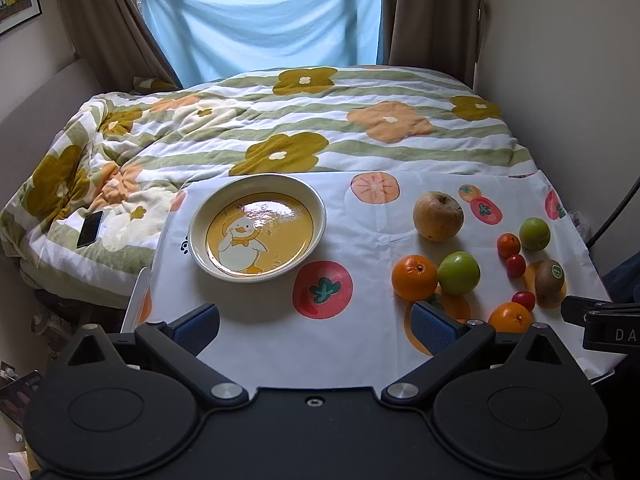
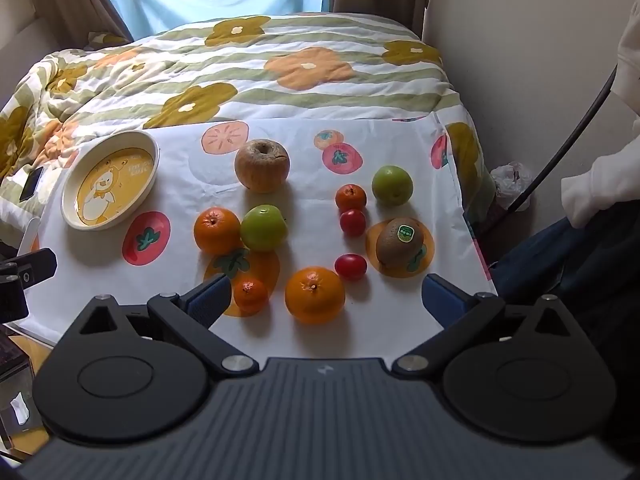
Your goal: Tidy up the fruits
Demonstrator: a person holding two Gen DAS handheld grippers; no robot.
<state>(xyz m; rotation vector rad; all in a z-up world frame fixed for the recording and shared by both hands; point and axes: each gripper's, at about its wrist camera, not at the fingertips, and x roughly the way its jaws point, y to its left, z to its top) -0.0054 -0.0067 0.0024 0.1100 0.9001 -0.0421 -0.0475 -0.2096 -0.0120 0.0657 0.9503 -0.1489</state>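
A yellow duck plate [image 1: 316,216] [image 2: 150,160] lies bare on the fruit-print cloth, left of the fruit. Loose on the cloth lie a brown apple [image 1: 438,216] [image 2: 262,166], two green apples [image 2: 264,228] [image 2: 392,185], oranges [image 2: 315,294] [image 2: 217,230], small tangerines [image 2: 251,295] [image 2: 351,197], red tomatoes [image 2: 351,266] [image 2: 353,222] and a kiwi [image 2: 399,242] [image 1: 549,282]. My left gripper [image 1: 316,326] hangs open in front of the plate, nothing between its fingers. My right gripper [image 2: 327,300] is open above the near orange, not touching it.
The cloth [image 1: 372,344] covers a small table set against a bed with a flowered quilt [image 1: 280,120]. A dark phone [image 1: 90,229] lies on the quilt at left. A wall and a black cable [image 2: 568,136] run along the right; a person's white sleeve [image 2: 596,192] shows there.
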